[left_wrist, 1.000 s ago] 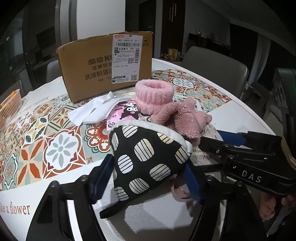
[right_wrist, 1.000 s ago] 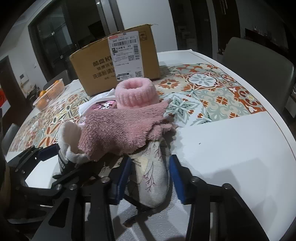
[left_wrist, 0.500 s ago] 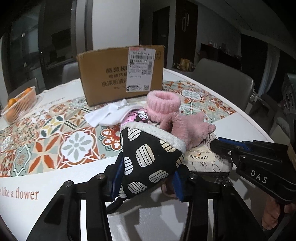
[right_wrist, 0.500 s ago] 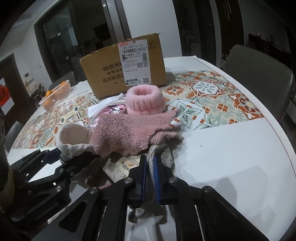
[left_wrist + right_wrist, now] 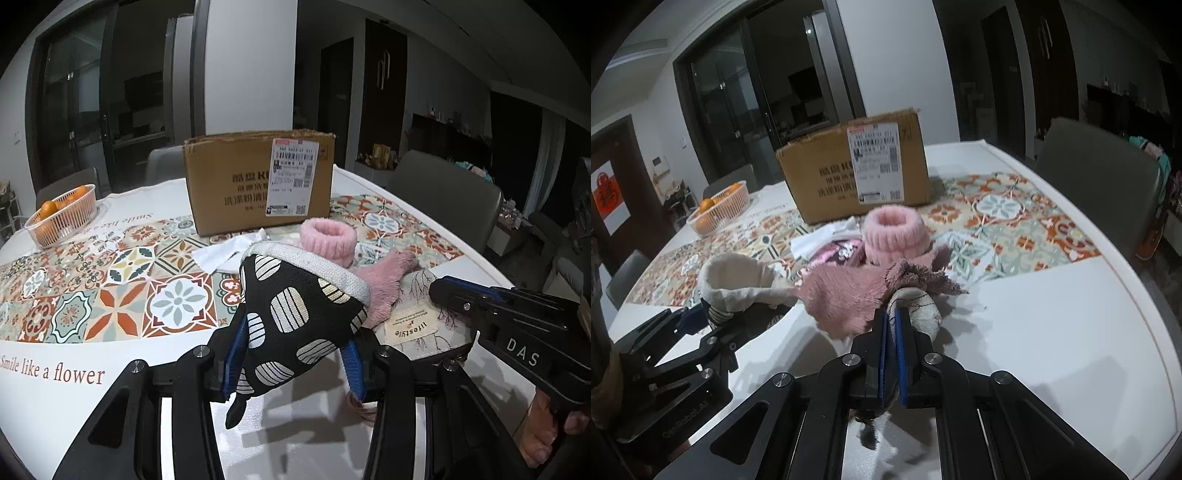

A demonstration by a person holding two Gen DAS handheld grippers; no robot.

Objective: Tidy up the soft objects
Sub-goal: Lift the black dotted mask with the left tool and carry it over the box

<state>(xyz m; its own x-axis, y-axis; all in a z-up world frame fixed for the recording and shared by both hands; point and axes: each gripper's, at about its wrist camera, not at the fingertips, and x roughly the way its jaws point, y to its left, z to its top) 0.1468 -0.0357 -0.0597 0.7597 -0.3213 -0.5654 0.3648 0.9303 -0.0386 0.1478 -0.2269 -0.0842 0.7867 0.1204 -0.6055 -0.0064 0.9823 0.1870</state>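
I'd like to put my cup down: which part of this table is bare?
The white stretch of the table, between the patterned mat and the near rim, is bare. It is crowded from the cardboard box to the pink towel.

— What carries it all?

— A white table with a patterned tile runner across the middle (the near edge reads "Smile like a flower").

— And on it?

— A cardboard box stands at the back. A basket of oranges sits far left. In front of the box lie a white cloth, a pink cuff and a pink towel, all close together.
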